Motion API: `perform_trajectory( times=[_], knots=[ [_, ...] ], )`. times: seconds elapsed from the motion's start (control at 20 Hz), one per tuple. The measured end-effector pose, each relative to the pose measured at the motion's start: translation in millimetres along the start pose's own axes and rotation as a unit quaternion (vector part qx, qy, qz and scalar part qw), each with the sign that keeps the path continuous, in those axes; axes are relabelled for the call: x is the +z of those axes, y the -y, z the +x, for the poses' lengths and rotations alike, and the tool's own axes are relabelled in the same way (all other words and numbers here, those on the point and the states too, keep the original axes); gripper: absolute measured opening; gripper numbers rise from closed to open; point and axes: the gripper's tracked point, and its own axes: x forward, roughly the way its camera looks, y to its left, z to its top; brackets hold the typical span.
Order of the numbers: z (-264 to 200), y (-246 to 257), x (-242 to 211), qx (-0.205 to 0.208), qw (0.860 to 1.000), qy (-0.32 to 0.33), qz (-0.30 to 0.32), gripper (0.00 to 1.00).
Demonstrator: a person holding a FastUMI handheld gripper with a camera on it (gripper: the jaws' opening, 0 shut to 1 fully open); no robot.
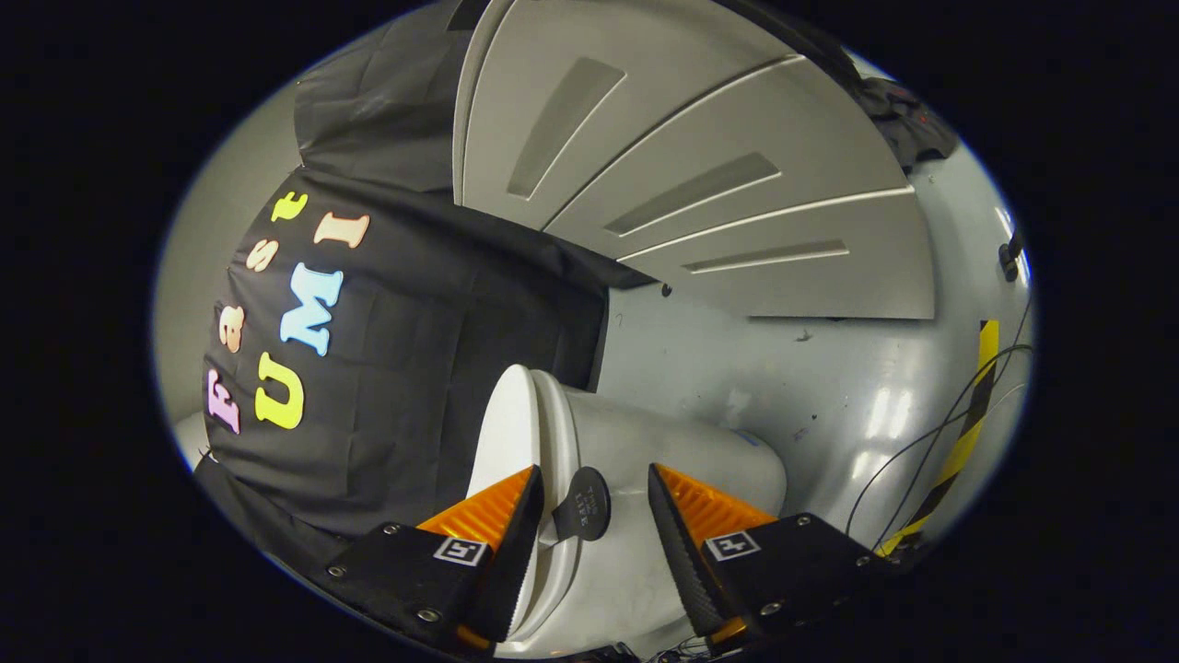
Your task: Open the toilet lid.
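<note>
Currently the gripper (589, 534) has its two fingers spread apart, pressing on nothing. Between them sits the white toilet (663, 479), its lid (502, 433) closed against the seat; a small dark round tab (582, 504) projects from the lid edge, in the gap nearer one finger. Beyond the toilet lies a glossy grey floor (829, 387) with scuff marks, thin cables (930, 442) and a yellow-and-black hazard strip (967, 424). Grey panelled partitions (737, 184) stand beyond, beside the black cloth wall (414, 387).
</note>
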Motion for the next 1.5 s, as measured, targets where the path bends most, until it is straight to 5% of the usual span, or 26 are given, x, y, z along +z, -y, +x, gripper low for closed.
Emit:
perform_trajectory(
  times=[0.05, 0.1, 0.6, 1.5],
  knots=[
    [2, -2, 0, 0.004, 1.0, 0.0, 0.004, 0.65],
    [4, -5, -2, 0.008, 1.0, -0.002, 0.008, 0.46],
    [7, -13, -5, 0.018, 0.999, -0.021, 0.02, 0.01],
    [-18, -61, 7, -0.004, 0.996, -0.064, -0.06, 0.0]
  ],
)
